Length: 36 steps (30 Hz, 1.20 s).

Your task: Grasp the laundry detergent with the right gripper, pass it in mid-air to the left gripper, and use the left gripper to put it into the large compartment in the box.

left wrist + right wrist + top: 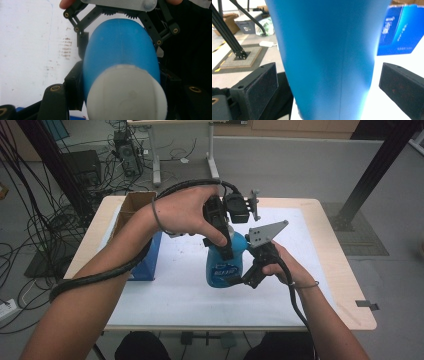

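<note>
1. Your left tool (pixel 227 247) comes down from above onto the blue bottle (pixel 226 262), which stands upright near the middle of the tabletop (pixel 320 265) on its white mat (pixel 170 290); its jaws are clamped on the bottle's upper part, one on each side, just below the white cap (pixel 126 93).
2. In the left gripper view you look straight down the bottle; the cap sits nearest the camera, the blue body swells out beyond it, and the black pads (pixel 75 91) press against both sides of it.
3. Your right tool (pixel 245 279) reaches in level from the right at the lower half of the bottle, by its label; your right hand (pixel 285 265) grips it from behind, with the grey three-cornered plate (pixel 267 232) above.
4. In the right gripper view the jaws stand wide apart with the bottle between them; a gap shows between each pad (pixel 260 87) and the blue wall, so this tool holds nothing.
5. A blue box (pixel 147 257) stands at the left edge of the mat, well apart from the bottle; an open cardboard box (pixel 132 207) sits behind it at the tabletop's far left corner.
6. Your left hand (pixel 187 212) wraps the left tool from above; its black cable (pixel 100 275) loops round your forearm.
</note>
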### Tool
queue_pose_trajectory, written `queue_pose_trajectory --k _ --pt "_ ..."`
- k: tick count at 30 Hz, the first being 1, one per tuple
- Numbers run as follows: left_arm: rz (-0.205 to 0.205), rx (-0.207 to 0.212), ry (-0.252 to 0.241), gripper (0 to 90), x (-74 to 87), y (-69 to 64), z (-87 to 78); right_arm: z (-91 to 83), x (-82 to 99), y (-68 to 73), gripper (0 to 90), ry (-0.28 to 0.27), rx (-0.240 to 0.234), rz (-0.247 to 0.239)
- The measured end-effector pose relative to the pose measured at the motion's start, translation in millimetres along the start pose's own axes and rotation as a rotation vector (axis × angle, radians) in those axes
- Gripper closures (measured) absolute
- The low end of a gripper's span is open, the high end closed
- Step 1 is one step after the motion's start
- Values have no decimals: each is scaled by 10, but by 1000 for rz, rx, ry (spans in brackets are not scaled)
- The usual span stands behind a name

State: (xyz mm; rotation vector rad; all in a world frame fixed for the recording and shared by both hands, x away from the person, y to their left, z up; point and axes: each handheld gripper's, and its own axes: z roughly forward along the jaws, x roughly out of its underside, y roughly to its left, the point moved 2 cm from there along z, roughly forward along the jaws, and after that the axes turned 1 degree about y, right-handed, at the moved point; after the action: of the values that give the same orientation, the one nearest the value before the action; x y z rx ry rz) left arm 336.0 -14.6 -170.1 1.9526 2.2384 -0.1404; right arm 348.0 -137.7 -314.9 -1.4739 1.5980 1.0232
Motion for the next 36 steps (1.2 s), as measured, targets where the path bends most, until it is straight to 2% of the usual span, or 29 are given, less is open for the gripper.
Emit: queue_pose_trajectory --k 4,8,14,21,25,30,33,36 --pt "-10 1 0 379 20 13 -1 -37 7 -3 18 31 -4 23" --pt "-12 -3 3 379 34 20 0 -79 27 -6 18 92 7 40" --pt "-23 -6 8 379 41 36 -1 -194 60 -5 21 173 41 63" --pt "-30 -13 13 379 56 58 -13 -286 127 -26 22 242 78 99" --pt "-36 -17 19 379 80 67 -20 -312 172 -40 22 308 102 114" --pt "-45 -13 31 379 107 81 -30 -362 258 -93 27 409 179 154" --pt "-49 -12 40 379 119 83 -36 -413 328 -141 30 456 225 201" --pt "-52 -21 40 379 128 83 -52 -459 395 -165 33 499 246 237"
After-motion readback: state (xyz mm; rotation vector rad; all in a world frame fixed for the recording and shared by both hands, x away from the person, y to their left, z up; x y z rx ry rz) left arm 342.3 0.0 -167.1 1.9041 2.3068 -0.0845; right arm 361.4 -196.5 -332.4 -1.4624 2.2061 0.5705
